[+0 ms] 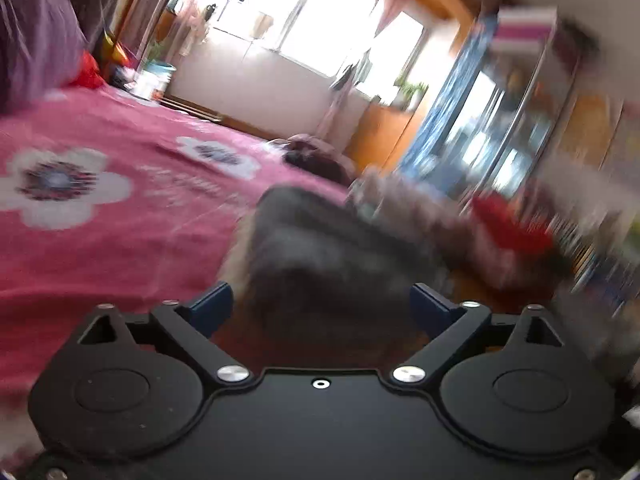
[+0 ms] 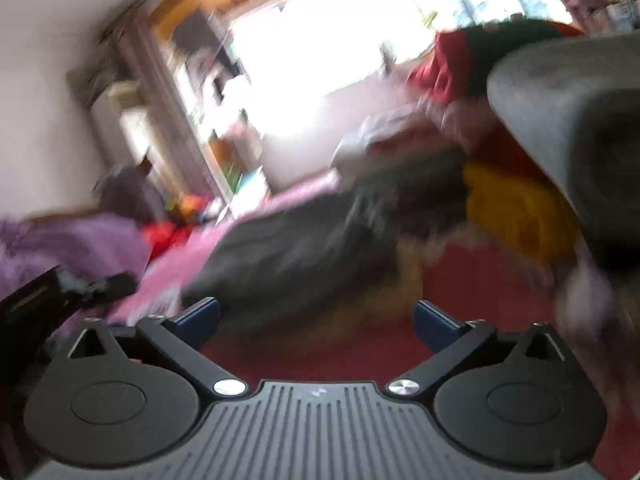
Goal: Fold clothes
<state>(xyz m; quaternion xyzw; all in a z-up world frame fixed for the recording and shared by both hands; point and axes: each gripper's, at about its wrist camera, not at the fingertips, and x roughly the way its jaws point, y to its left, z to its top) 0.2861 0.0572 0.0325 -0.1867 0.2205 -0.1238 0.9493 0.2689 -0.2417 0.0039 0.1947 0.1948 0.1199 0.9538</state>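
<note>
A grey garment [image 1: 320,256] lies on the pink flowered bedspread [image 1: 120,216], blurred by motion. My left gripper [image 1: 322,308] is open, its blue fingertips [image 1: 212,308] spread wide just short of the garment's near edge. In the right wrist view, a dark grey garment [image 2: 296,248] stretches across the bed ahead. My right gripper [image 2: 316,318] is also open over the red bedspread [image 2: 480,300], with nothing between its fingers. A grey cloth edge [image 2: 552,112] hangs at the upper right of that view.
A heap of clothes, red [image 1: 512,224] and yellow [image 2: 520,208], lies at the bed's far side. Purple cloth [image 2: 68,248] sits at the left. A dark object [image 2: 40,304] is at the left edge. A bright window [image 1: 320,24] and a glass cabinet [image 1: 500,120] stand behind.
</note>
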